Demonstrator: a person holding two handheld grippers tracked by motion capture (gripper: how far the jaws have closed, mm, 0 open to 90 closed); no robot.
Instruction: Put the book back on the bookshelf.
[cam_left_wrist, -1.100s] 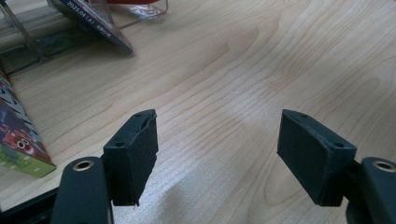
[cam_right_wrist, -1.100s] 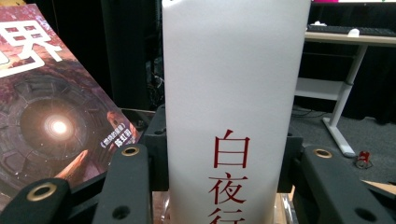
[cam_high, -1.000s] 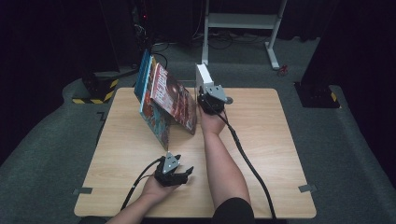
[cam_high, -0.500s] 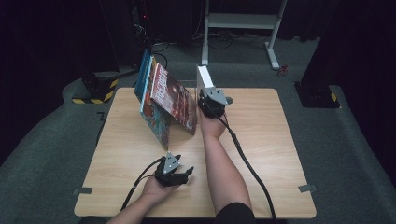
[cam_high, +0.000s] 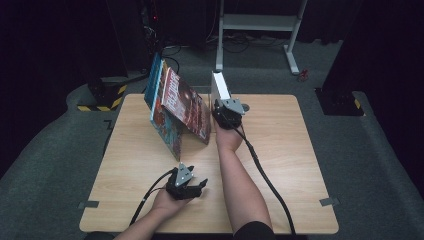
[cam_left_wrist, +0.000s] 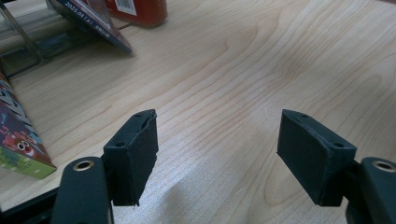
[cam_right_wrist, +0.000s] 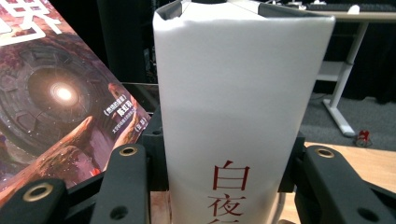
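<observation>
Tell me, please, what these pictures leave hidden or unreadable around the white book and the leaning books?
- White book: in the right gripper view its red title is cut off by the bottom edge.
- Right gripper: in the high view its grey plate hides the jaws at the book.
- Leaning books: in the high view cover text is too small, and the front cover hides their stand.
- Left gripper: open over bare table.

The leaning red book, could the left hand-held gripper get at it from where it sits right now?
Probably yes. The left hand-held gripper rests open with nothing between its jaws, and bare table lies between it and the leaning red book. The right hand-held gripper, shut on the white book, stays off to the side.
</observation>
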